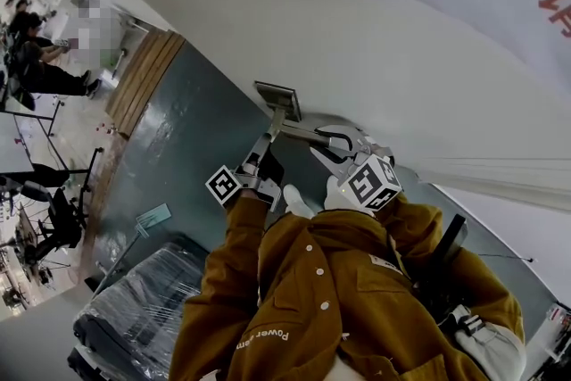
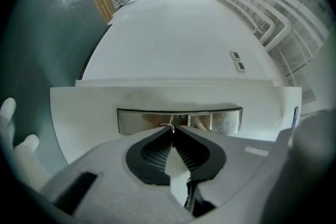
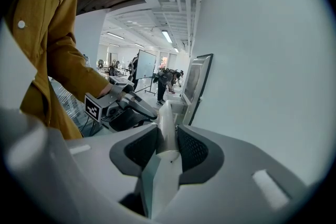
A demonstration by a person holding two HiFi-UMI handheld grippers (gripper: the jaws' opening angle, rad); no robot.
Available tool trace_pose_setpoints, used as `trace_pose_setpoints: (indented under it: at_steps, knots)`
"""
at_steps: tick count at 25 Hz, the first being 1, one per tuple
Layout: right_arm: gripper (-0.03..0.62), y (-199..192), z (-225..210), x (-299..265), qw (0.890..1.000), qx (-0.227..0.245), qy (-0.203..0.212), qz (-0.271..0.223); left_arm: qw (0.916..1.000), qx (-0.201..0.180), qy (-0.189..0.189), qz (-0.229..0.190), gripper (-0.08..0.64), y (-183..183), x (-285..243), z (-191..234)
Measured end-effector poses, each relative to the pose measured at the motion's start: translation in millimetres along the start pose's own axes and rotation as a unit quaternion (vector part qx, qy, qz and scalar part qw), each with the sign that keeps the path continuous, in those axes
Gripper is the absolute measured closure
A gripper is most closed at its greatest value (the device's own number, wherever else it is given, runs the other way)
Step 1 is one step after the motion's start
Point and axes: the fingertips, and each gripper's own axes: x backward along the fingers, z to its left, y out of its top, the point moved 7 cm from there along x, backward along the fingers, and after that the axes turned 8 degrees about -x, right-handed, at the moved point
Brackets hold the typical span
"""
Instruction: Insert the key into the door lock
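A silver lock plate [image 1: 278, 94] [image 2: 178, 119] [image 3: 195, 80] sits in the edge of a white door [image 1: 375, 58]. My left gripper [image 1: 273, 124] [image 2: 171, 131] points level at the plate. It is shut on a thin metal key [image 2: 169, 128] whose tip pokes out just in front of the plate; I cannot tell whether the tip touches it. My right gripper [image 1: 326, 144] [image 3: 167, 136] is shut on the silver door handle [image 1: 303, 134] [image 3: 164, 123], a lever that runs out between its pads toward the plate. The right gripper view also shows the left gripper [image 3: 137, 107] beside the handle.
A grey-green panel [image 1: 178, 156] and a wooden strip [image 1: 143, 76] lie left of the door. A black wrapped bundle [image 1: 143, 308] sits at lower left. People work at desks far back [image 1: 36, 49]. My brown jacket sleeves [image 1: 241, 281] fill the foreground.
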Motion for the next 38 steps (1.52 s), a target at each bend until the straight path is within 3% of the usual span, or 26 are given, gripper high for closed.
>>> trace_pose_setpoints:
  at_steps: [3,12,23,27,30,31,33,36,38]
  knots:
    - [0.468,-0.6,-0.4,-0.4,1.0,-0.001,0.0,0.0,0.9999,-0.01,0.004,0.001,0.532,-0.9,-0.9,-1.1]
    - [0.468,-0.1,0.9,-0.2,1.0,-0.007,-0.003,0.001,1.0,0.006,0.001,-0.004,0.532,-20.5,-9.4,4.4]
    - [0.466,-0.7,-2.0,-1.2,1.0,-0.009,-0.005,0.0,0.9997,0.02,-0.007,-0.011,0.532,-14.5,-30.4,10.6]
    - [0.461,-0.1,-0.8,-1.6,1.0,-0.023,-0.007,-0.004,0.9994,-0.031,-0.004,0.014,0.523,-13.9,-25.0,1.0]
    - [0.391,6.2,-1.8,4.9,0.999,-0.042,-0.012,-0.017,0.9965,-0.075,0.005,0.037,0.506,-15.6,-15.3,-11.4]
    - [0.391,10.7,-2.3,8.7,0.998,-0.049,-0.013,-0.027,0.9921,-0.115,0.021,0.047,0.511,-12.8,-8.8,-13.5]
    - [0.394,21.4,-3.5,18.4,0.996,-0.068,-0.015,-0.054,0.9711,-0.221,0.061,0.067,0.532,-5.0,6.3,-18.9]
    - [0.427,38.5,-7.5,35.1,0.99,-0.098,-0.024,-0.098,0.931,-0.347,0.083,0.075,0.545,-2.2,23.1,-49.3]
    - [0.472,48.2,-11.1,45.8,0.986,-0.096,-0.036,-0.13,0.8989,-0.424,0.083,0.075,0.561,-5.9,31.3,-77.6]
